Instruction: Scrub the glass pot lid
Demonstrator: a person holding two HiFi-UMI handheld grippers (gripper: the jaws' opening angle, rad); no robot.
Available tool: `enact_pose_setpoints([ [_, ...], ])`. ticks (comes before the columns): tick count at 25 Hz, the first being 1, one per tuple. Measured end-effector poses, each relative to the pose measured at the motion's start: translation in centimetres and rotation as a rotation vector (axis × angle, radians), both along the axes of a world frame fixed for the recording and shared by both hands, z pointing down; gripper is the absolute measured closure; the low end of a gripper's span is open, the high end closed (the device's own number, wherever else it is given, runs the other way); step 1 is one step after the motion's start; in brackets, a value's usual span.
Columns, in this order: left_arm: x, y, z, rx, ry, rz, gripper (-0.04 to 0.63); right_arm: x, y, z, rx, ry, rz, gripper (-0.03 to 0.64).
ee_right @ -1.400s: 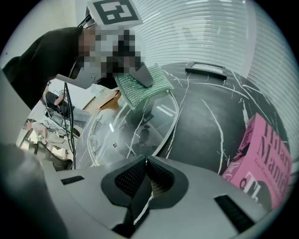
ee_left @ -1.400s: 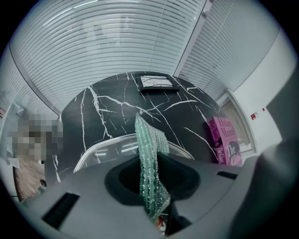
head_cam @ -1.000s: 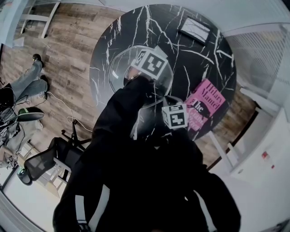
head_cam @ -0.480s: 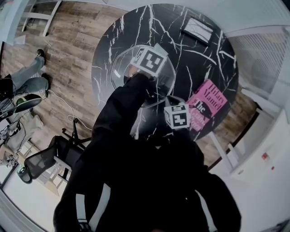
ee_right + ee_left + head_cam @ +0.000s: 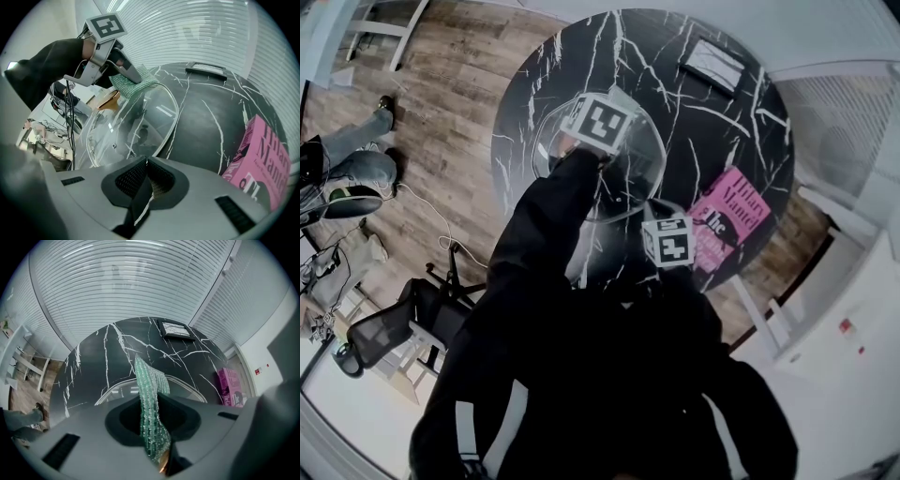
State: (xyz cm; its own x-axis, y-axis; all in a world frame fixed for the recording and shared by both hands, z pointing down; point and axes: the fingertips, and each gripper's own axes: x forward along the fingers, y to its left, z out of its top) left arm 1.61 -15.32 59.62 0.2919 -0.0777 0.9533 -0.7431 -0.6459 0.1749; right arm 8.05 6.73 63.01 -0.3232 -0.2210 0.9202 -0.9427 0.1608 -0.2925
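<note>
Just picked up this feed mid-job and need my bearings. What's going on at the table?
A person is scrubbing a glass pot lid with two handheld grippers. The right gripper is clamped on the lid's near rim and holds it tilted over the black marble table. The left gripper pinches a green scrubbing cloth against the lid's far rim. A pink book lies to the right, untouched.
</note>
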Motion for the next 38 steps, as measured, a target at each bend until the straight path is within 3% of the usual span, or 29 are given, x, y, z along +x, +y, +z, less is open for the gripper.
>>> enact_pose_setpoints([
  [9, -1.4, -0.3, -0.1, 0.013, -0.031, -0.015, 0.526, 0.2, -0.3, -0.1, 0.014, 0.011, -0.003, 0.603],
  [13, -1.5, 0.1, 0.3, -0.010, -0.012, -0.036, 0.526, 0.2, 0.0, 0.0, 0.004, 0.015, -0.001, 0.603],
  [20, -3.7, -1.6, -0.2, 0.049, -0.037, -0.050, 0.526, 0.3, 0.2, 0.1, -0.006, 0.018, 0.000, 0.603],
  [30, -5.6, -1.0, 0.0, 0.020, -0.033, -0.102, 0.526, 0.2, 0.2, 0.1, -0.004, 0.019, 0.001, 0.603],
  [38, -7.0, -1.2, -0.4, 0.064, -0.057, -0.122, 0.526, 0.0, -0.1, -0.1, 0.007, 0.020, -0.002, 0.603],
])
